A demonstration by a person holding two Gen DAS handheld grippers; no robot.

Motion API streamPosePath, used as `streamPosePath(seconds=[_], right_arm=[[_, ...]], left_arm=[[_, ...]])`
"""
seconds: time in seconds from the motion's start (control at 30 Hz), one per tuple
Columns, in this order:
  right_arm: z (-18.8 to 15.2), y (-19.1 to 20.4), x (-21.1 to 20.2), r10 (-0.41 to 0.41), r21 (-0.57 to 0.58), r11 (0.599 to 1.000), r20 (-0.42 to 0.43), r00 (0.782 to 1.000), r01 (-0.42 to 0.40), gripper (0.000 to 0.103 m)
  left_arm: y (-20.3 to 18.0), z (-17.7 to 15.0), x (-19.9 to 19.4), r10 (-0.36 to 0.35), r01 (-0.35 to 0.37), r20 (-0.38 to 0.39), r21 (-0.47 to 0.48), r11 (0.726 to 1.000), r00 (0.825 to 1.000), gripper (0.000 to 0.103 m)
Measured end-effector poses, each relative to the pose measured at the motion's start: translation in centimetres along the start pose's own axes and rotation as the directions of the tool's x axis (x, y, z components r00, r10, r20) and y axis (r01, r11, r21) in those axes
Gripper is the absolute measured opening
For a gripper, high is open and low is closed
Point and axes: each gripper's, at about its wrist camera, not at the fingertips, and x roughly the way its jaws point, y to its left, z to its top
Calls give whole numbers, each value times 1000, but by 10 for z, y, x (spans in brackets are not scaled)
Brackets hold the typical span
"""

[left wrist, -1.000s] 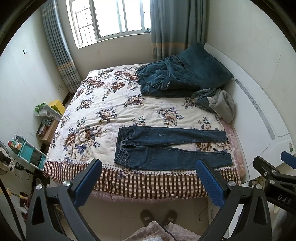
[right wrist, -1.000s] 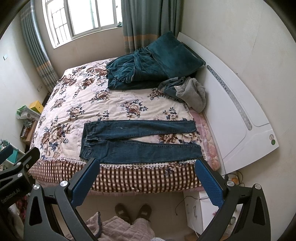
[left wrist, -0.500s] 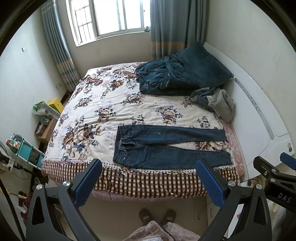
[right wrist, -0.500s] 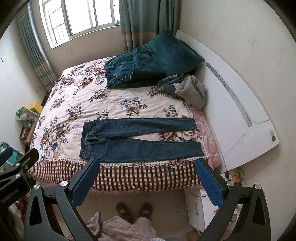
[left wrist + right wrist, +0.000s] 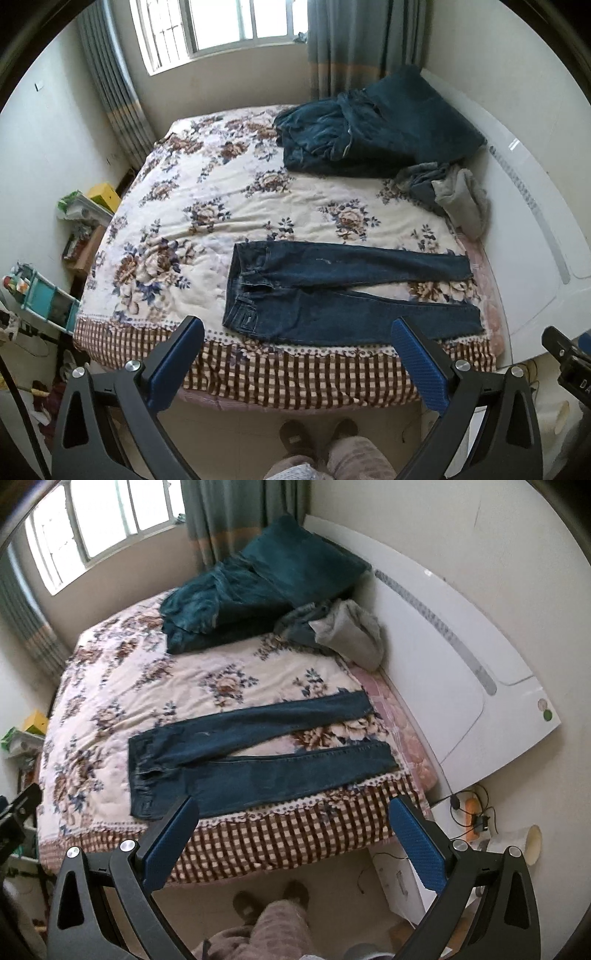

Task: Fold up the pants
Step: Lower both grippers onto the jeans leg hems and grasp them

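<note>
Both my grippers spread wide above the bed edge, nothing held.

Left wrist view: my left gripper gapes empty; the jeans lie flat on the floral bed near its checked edge, legs toward the white headboard. Right wrist view: my right gripper is likewise parted and empty over the jeans; a teal blanket is heaped against the headboard.
</note>
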Motion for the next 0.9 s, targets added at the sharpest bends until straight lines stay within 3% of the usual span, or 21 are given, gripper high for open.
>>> streamPosePath(seconds=[0.2, 0.5, 0.73, 0.9], right_arm=[[33, 0, 100, -29, 5, 1000, -78, 997, 29, 103], [111, 13, 264, 35, -69, 996, -219, 975, -51, 103], [171, 19, 412, 49, -98, 992, -309, 950, -84, 103], [198, 34, 521, 26, -140, 987, -349, 937, -79, 103]], left_arm=[[-12, 16, 81, 22, -23, -109, -10, 1000, 994, 103], [-41, 57, 195, 68, -87, -237, -69, 994, 969, 103], [-62, 77, 305, 82, -122, -328, -106, 987, 941, 103], [-84, 82, 395, 110, -147, -395, -66, 987, 912, 103]])
